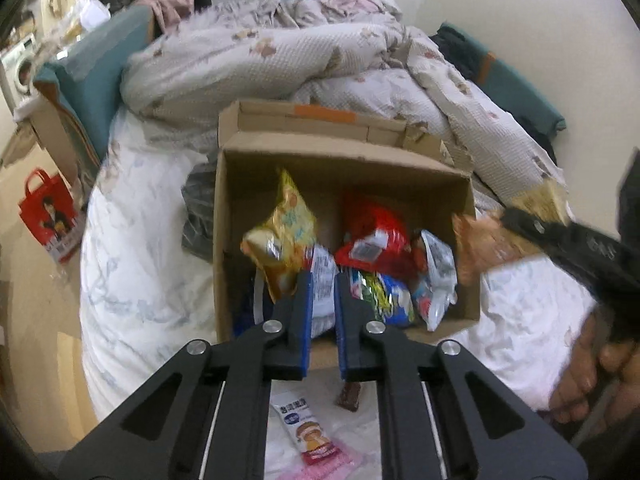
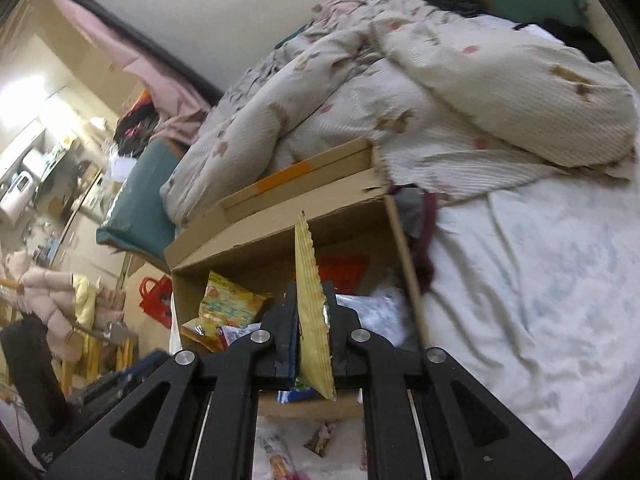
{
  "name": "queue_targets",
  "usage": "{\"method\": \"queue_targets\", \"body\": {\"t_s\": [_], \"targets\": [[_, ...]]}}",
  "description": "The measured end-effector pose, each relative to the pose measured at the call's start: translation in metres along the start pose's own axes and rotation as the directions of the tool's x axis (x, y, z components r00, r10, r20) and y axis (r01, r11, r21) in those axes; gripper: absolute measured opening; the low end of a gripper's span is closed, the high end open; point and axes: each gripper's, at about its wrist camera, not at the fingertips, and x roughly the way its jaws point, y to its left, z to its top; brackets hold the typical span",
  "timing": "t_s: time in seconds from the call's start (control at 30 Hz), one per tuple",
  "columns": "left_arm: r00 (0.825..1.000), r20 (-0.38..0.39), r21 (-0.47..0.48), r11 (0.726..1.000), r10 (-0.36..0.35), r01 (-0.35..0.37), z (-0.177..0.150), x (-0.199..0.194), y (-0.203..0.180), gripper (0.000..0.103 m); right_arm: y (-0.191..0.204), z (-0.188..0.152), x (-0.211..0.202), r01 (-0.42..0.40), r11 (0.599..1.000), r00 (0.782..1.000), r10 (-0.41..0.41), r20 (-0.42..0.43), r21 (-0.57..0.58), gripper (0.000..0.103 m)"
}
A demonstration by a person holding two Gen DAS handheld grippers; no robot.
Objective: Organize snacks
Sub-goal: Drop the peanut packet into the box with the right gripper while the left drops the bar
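Your right gripper [image 2: 313, 320] pinches a flat yellow foil snack packet [image 2: 310, 300] by its edge above the open brown cardboard box [image 2: 276, 236] on the bed; it could slip out. Your left gripper [image 1: 323, 292], closed and seemingly empty, could snag packets in the box.

Both fisheye views were lit softly and evenly by indoor light, with the pale wall [image 1: 500, 20] and white bed sheet [image 1: 132, 264] bright but not blown out, while the inside of the cardboard box [image 1: 240, 216] sat in mild shadow. In the right wrist view a bright glare washed out the far room [image 2: 28, 92] at the left edge, and the quilt [image 2: 460, 92] was smeared by motion blur. Straight lines bowed toward the dark round borders, and in the left wrist view the person's hand [image 1: 592, 368] was blurred at the right rim.
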Motion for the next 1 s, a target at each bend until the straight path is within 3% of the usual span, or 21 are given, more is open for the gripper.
{"method": "queue_targets", "body": {"t_s": [0.03, 0.1, 0.17, 0.2, 0.3, 0.37, 0.53, 0.6, 0.63, 0.7, 0.83, 0.9, 1.0], "targets": [[1.000, -0.015, 0.012, 1.000, 0.011, -0.011, -0.007, 0.002, 0.002, 0.015, 0.001, 0.001, 0.008, -0.018, 1.000, 1.000, 0.018, -0.008, -0.008, 0.010], [0.997, -0.049, 0.044, 0.998, 0.056, -0.054, -0.033, 0.007, 0.009, 0.053, 0.000, 0.001, 0.021, -0.050, 0.999, 0.998, 0.050, -0.024, -0.007, 0.010], [0.993, -0.083, 0.030, 0.996, 0.082, -0.080, -0.062, 0.015, 0.018, 0.074, -0.004, 0.002, 0.038, -0.099, 0.995, 0.994, 0.100, -0.047, 0.021, 0.010], [0.991, -0.108, 0.015, 0.997, 0.082, -0.081, -0.073, 0.021, 0.021, 0.078, -0.006, 0.003, 0.047, -0.110, 0.993, 0.992, 0.112, -0.060, 0.037, 0.010], [0.959, -0.272, -0.078, 0.991, 0.084, -0.109, -0.105, 0.057, 0.028, 0.078, -0.005, 0.002, 0.067, -0.109, 0.993, 0.990, 0.112, -0.081, 0.043, 0.013], [0.945, -0.321, -0.160, 0.979, 0.068, -0.124, -0.119, 0.076, 0.030, 0.077, -0.005, 0.001, 0.076, -0.127, 0.990, 0.988, 0.132, -0.082, 0.057, 0.014], [0.908, -0.401, -0.132, 0.973, 0.121, -0.188, -0.140, 0.112, 0.016, 0.076, 0.000, -0.002, 0.082, -0.106, 0.994, 0.988, 0.106, -0.116, 0.006, 0.014], [0.897, -0.412, -0.108, 0.969, 0.159, -0.221, -0.145, 0.119, 0.013, 0.057, -0.001, -0.003, 0.078, -0.081, 0.996, 0.990, 0.077, -0.118, -0.027, 0.015], [0.895, -0.408, -0.098, 0.966, 0.179, -0.237, -0.146, 0.120, 0.013, 0.054, -0.002, -0.004, 0.074, -0.063, 0.997, 0.991, 0.058, -0.118, -0.041, 0.015], [0.902, -0.385, -0.085, 0.966, 0.195, -0.245, -0.144, 0.119, 0.012, 0.030, -0.004, -0.005, 0.069, -0.035, 0.998, 0.992, 0.028, -0.124, -0.059, 0.018], [0.916, -0.351, -0.073, 0.970, 0.193, -0.232, -0.139, 0.103, 0.014, 0.029, -0.012, -0.011, 0.062, 0.001, 0.998, 0.987, -0.012, -0.163, -0.070, 0.037], [0.927, -0.320, -0.061, 0.972, 0.196, -0.227, -0.135, 0.086, 0.012, 0.029, -0.015, -0.013, 0.055, -0.011, 0.998, 0.987, 0.001, -0.162, -0.058, 0.067], [0.956, -0.241, -0.029, 0.984, 0.164, -0.176, -0.125, 0.044, -0.002, 0.029, -0.015, -0.013, 0.041, 0.000, 0.998, 0.990, -0.009, -0.138, -0.064, 0.074]]}}
